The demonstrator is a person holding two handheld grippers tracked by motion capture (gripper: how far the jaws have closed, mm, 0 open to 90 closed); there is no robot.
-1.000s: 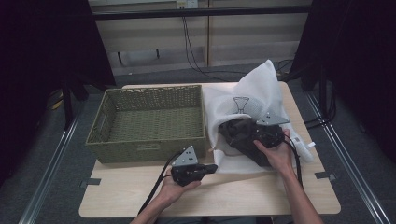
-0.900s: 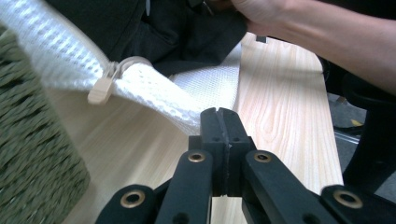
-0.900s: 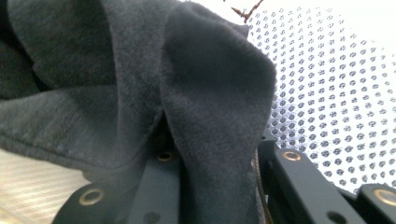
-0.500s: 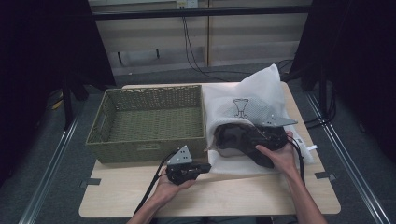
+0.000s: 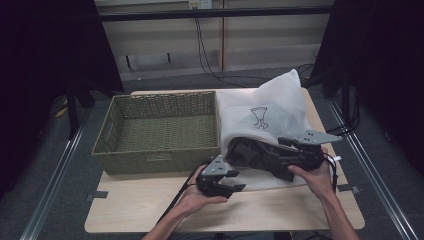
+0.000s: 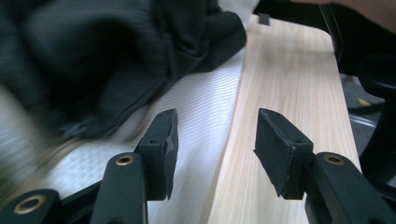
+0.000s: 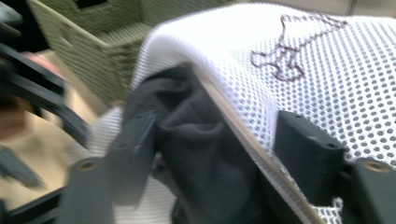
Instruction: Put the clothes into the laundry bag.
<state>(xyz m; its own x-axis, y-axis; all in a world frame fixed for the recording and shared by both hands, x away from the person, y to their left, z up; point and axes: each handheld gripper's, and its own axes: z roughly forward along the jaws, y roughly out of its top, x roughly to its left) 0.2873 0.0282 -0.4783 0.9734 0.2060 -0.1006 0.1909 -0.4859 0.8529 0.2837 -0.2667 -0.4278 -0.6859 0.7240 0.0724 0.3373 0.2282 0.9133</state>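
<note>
Item: white mesh laundry bag (image 5: 265, 112), printed with a small dark figure, lay on the right half of the wooden table (image 5: 150, 210), mouth toward the person.

Contents: dark garment (image 5: 250, 152), bunched at the bag's open mouth, partly inside and partly spilling onto the lower flap of mesh.

Adjacent: green wicker basket (image 5: 160, 131), nothing seen inside it, just left of the bag.

Left gripper (image 5: 235, 189): rested low near the table's front edge, just beside the bag's mouth. Its jaws had just been opening and stood about half apart, nothing between them; the left gripper view showed mesh and bare wood beyond the pads (image 6: 164, 140).

Right gripper (image 7: 219, 154): at the bag's mouth, jaws fairly wide, straddling the garment and the zip edge (image 7: 243, 135); the pads did not appear to press on either.

Step in hand, as judged: getting the garment out of the bag, presumably for the basket; neither gripper had a hold.

Next move, as judged: one gripper to pin the mesh edge, the other to close on a fold of garment alone and draw it clear of the zip.
</note>
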